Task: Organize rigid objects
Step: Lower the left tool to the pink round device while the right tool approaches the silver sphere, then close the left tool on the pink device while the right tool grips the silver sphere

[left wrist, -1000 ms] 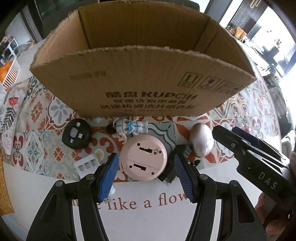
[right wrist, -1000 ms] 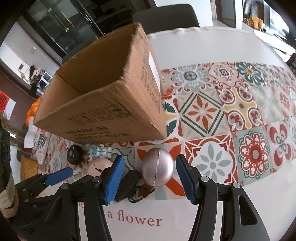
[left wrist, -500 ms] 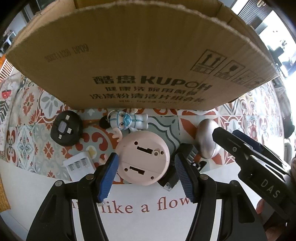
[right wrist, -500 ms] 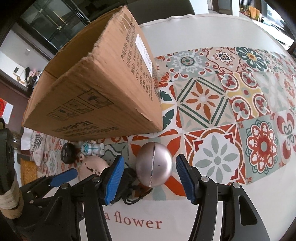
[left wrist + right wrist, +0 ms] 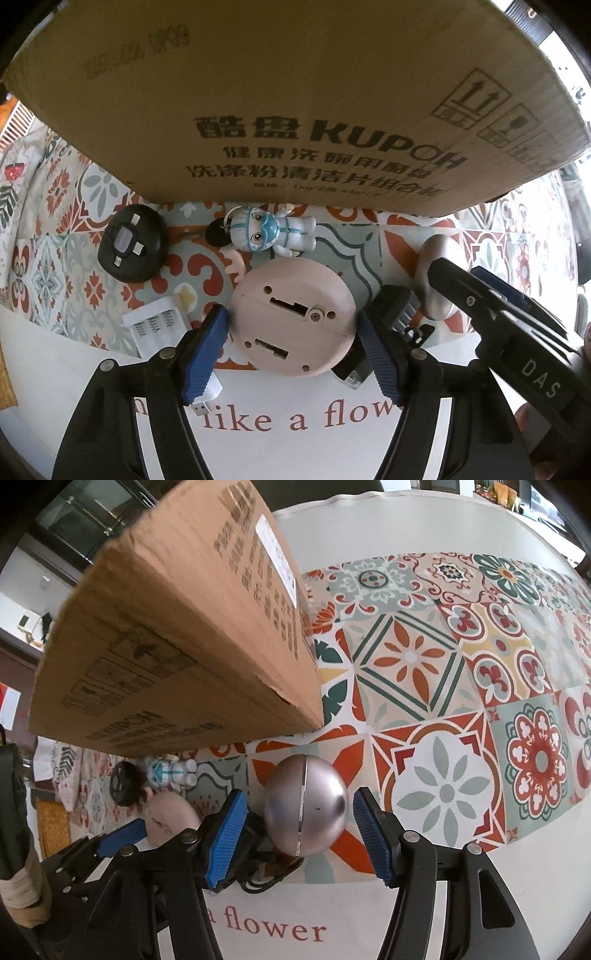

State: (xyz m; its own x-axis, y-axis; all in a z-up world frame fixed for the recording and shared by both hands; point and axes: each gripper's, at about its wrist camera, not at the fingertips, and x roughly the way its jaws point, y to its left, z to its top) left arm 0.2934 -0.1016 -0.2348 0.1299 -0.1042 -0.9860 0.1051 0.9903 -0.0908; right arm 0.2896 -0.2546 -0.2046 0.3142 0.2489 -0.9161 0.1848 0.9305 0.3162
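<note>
Black gripper [image 5: 293,347] frames – blue ribbed pads [image 5: 203,350], silver screws, "DAS" lettering.

Tabletop [image 5: 517,904] covered by patterned tile-print cloth [image 5: 424,657]. Cardboard box [image 5: 295,92] set on it. Near front edge: black puck [image 5: 132,249], figurine [image 5: 266,230], pink disc [image 5: 293,319], silver ball [image 5: 306,806], white strip [image 5: 155,323].

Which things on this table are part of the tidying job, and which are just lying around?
In the job:
box
pink disc
silver ball
figurine
black puck
white charger
black adapter

Lying about:
tablecloth
strawberry cloth
</note>
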